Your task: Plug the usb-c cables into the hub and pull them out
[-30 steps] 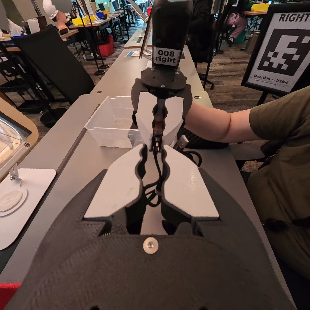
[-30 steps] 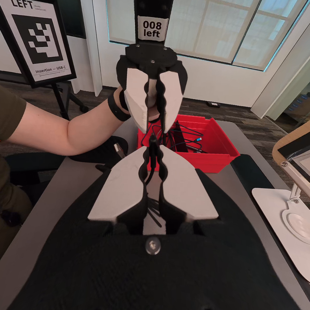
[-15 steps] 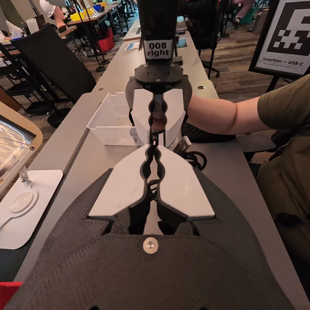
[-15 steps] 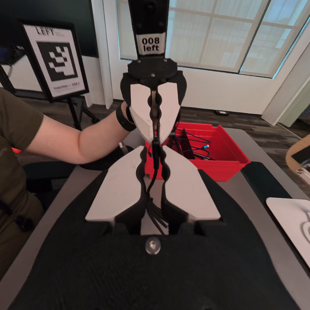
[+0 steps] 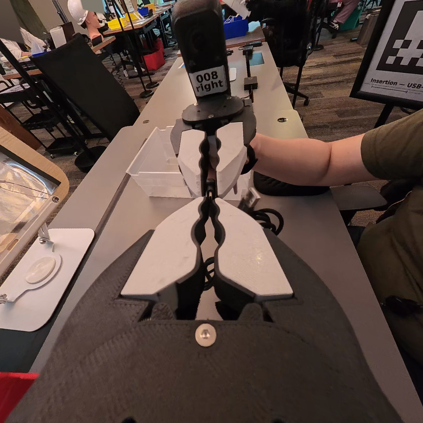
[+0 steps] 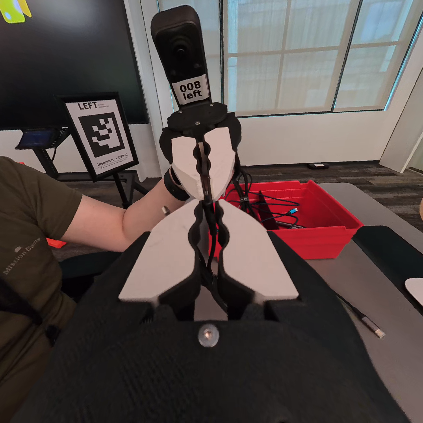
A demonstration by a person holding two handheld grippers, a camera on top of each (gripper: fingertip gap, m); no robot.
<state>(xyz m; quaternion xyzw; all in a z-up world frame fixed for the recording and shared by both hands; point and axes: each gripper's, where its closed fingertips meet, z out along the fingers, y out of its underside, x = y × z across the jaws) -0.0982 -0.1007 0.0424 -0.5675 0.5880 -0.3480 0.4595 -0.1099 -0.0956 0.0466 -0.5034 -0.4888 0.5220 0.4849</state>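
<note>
My two grippers face each other tip to tip above the grey table (image 5: 309,240). My left gripper (image 5: 208,201) is shut on a thin dark hub (image 6: 203,164), seen edge-on between its white fingers (image 6: 183,164) in the right wrist view. The hub's black tail cable (image 5: 267,217) coils on the table and ends in a silver USB-A plug (image 5: 251,197). My right gripper (image 6: 207,202) is shut on a black usb-c cable (image 6: 211,231), with its plug (image 5: 210,185) meeting the hub at the fingertips. How deep the plug sits is hidden.
A clear plastic bin (image 5: 158,176) stands behind the right gripper. A red bin (image 6: 320,238) with several cables stands behind the left gripper. A loose cable with a silver plug (image 6: 375,332) lies on the table. A white stand base (image 5: 45,274) is at left. A person's arm (image 5: 297,162) reaches in. Less than 4 cm separates the two grippers' tips.
Both grippers have risen and tilted, and their tips have closed the gap between them. The plug now meets the hub at the fingertips.
</note>
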